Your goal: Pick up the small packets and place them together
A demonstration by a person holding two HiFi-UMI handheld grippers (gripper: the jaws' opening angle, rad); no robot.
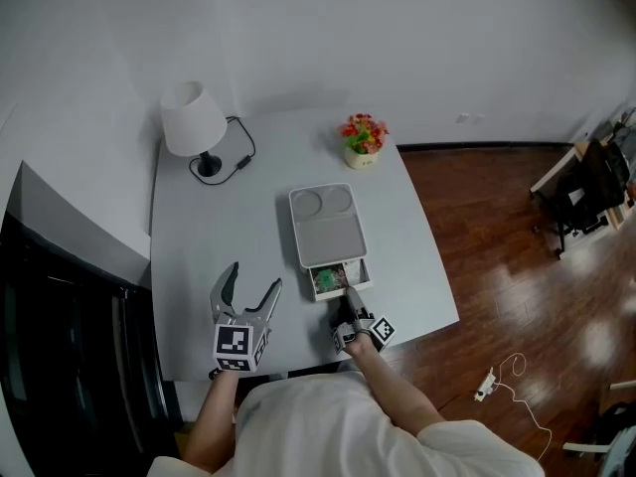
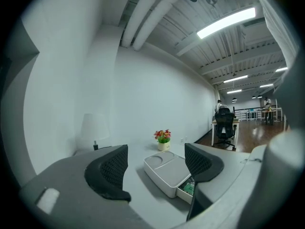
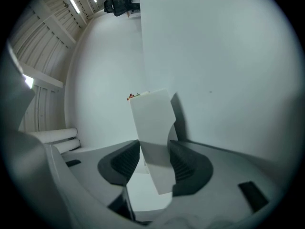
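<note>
A white organiser box [image 1: 328, 232] lies on the grey table [image 1: 199, 237], and its drawer [image 1: 360, 277] is pulled out toward me. Small green and white packets [image 1: 328, 280] lie inside the drawer; the left gripper view shows these packets [image 2: 189, 188] too. My right gripper [image 1: 350, 296] is at the drawer's front. In the right gripper view, the right gripper [image 3: 155, 161] is turned on its side and the white drawer wall [image 3: 152, 123] fills the gap between both pads. My left gripper [image 1: 255, 274] hovers open and empty left of the box [image 2: 164, 168].
A white lamp [image 1: 194, 117] with a black cable [image 1: 241, 154] stands at the table's far left. A small flower pot [image 1: 363, 139] sits behind the box. The table's near edge [image 1: 417, 331] is just right of my right gripper, with wooden floor [image 1: 497, 266] beyond it.
</note>
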